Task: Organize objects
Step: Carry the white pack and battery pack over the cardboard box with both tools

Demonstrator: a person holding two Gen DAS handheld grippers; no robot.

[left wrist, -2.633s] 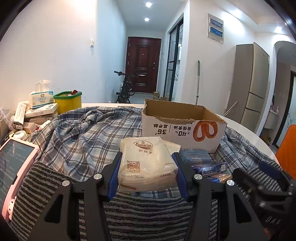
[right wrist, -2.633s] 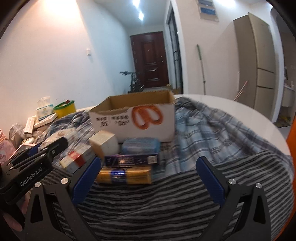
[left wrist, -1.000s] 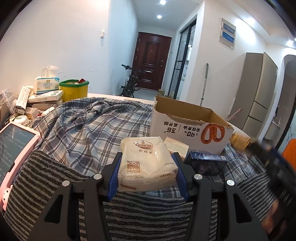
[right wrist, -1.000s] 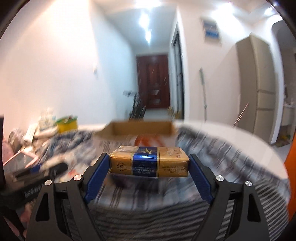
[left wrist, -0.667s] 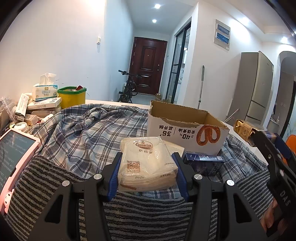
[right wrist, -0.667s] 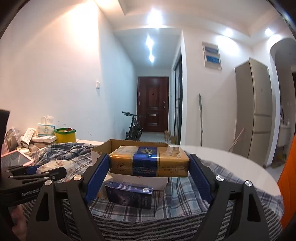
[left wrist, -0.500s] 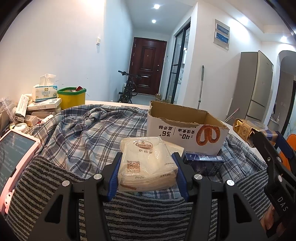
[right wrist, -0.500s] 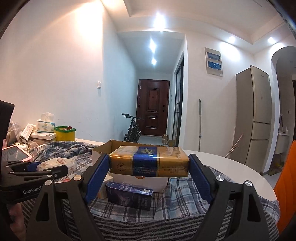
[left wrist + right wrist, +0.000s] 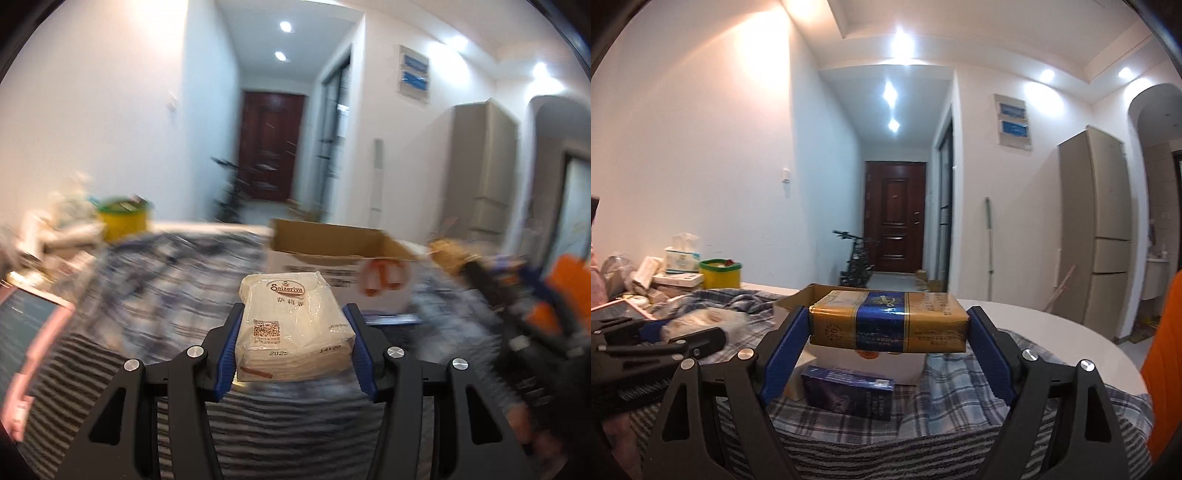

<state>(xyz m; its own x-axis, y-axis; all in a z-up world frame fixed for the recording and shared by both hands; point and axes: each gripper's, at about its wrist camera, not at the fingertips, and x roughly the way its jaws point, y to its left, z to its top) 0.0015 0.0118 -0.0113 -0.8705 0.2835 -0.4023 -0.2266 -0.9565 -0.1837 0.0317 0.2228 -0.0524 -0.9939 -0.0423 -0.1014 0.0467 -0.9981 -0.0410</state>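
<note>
My left gripper (image 9: 293, 341) is shut on a cream napkin pack (image 9: 291, 325) and holds it lifted above the striped cloth, short of the open cardboard box (image 9: 343, 258). My right gripper (image 9: 886, 328) is shut on a gold and blue carton (image 9: 888, 319), held in the air in front of the cardboard box (image 9: 809, 295). A dark blue packet (image 9: 847, 386) and a beige box (image 9: 796, 386) lie on the plaid cloth below the carton. The left gripper with the napkin pack (image 9: 701, 321) shows at the left of the right wrist view.
A yellow tub (image 9: 721, 273), tissue boxes (image 9: 681, 258) and a pink tablet (image 9: 622, 308) crowd the table's left side. Plaid and striped cloths (image 9: 960, 380) cover the white round table (image 9: 1034, 325). An orange chair (image 9: 1165, 369) stands at the right.
My left gripper has lifted the napkin pack off the cloth and is moving, so its view is blurred. My right gripper picked up the gold carton earlier and now holds it nearly still.
</note>
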